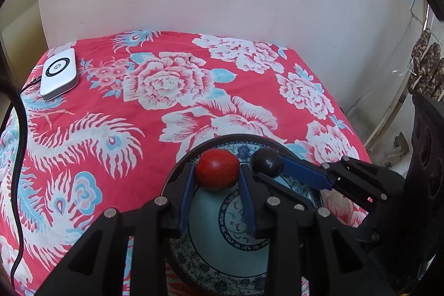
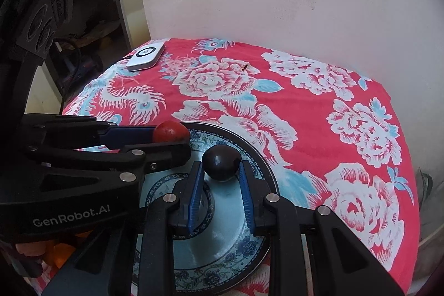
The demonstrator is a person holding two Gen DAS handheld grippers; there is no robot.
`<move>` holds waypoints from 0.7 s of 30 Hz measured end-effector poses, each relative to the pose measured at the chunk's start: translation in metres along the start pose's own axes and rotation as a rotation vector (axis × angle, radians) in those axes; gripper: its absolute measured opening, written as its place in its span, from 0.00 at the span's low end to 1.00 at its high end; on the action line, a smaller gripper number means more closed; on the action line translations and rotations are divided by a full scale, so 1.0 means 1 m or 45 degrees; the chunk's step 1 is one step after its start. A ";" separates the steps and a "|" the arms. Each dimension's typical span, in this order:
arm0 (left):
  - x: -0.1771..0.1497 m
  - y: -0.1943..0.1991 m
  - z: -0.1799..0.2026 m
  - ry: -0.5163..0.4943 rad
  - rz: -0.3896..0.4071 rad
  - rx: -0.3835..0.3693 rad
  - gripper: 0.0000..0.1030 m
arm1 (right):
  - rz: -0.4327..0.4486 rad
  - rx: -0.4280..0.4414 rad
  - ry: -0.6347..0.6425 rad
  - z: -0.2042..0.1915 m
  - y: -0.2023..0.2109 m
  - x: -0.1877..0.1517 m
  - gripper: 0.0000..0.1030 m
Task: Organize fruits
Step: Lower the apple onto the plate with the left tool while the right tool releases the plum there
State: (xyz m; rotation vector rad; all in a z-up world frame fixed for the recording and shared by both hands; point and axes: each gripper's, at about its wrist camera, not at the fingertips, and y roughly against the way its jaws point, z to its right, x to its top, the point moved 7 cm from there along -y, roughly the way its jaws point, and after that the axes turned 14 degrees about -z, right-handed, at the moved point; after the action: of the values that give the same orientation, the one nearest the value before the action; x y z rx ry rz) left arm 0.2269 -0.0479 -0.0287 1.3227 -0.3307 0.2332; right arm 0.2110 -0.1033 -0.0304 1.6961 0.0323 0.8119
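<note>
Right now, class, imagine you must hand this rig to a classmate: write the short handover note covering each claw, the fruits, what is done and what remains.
Left claw: shut on the red fruit, held over the far rim of the blue-patterned plate.
Right claw: shut on the dark plum, also above the plate, beside the left claw.
Done: both fruits picked up and brought over the plate.
Left: lower and release each fruit onto the plate, probably spaced apart, then withdraw.
White device on the far corner of the floral cloth is not part of the job.
</note>
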 end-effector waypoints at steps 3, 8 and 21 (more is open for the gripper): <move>0.000 -0.003 0.001 -0.011 -0.007 -0.001 0.32 | -0.017 0.012 0.001 0.000 -0.003 0.001 0.26; 0.001 -0.005 0.001 -0.019 -0.004 -0.001 0.32 | -0.023 0.012 0.000 0.000 -0.004 0.001 0.26; -0.002 0.004 -0.001 -0.020 0.014 0.048 0.39 | -0.016 0.008 -0.013 -0.001 0.001 0.000 0.41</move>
State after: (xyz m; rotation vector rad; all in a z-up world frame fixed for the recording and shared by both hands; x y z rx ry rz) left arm 0.2236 -0.0458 -0.0256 1.3606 -0.3488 0.2393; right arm 0.2105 -0.1029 -0.0297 1.7043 0.0388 0.7949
